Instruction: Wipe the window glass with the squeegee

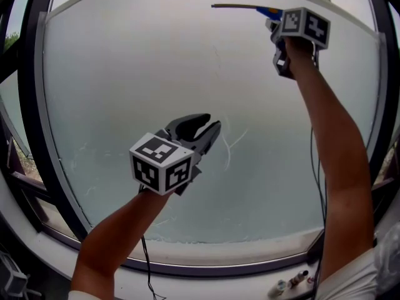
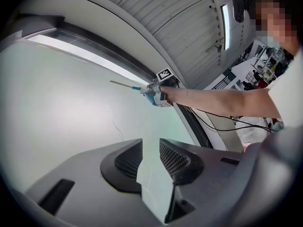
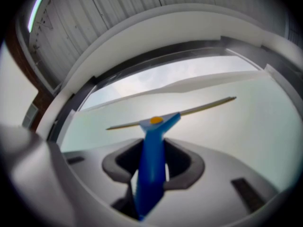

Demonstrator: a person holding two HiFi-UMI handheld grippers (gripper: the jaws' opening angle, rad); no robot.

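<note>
The window glass (image 1: 156, 74) fills the head view, frosted and pale with faint streaks. High at its upper right my right gripper (image 1: 275, 22) is shut on the blue handle of the squeegee (image 3: 152, 160). The squeegee's thin blade (image 1: 234, 6) lies roughly level against the top of the pane and reaches left. In the right gripper view the blade (image 3: 189, 110) crosses the glass just below the top frame. My left gripper (image 1: 203, 127) hovers before the middle of the glass, open with nothing between its jaws (image 2: 150, 160). The left gripper view also catches the squeegee (image 2: 132, 86) up the pane.
A dark window frame (image 1: 34, 136) rings the glass, with a white sill (image 1: 206, 255) below it. Small bottles (image 1: 290, 283) stand on the sill at the lower right. Cables hang from both grippers. A ribbed ceiling (image 2: 180, 13) and shelving (image 2: 255, 65) show behind.
</note>
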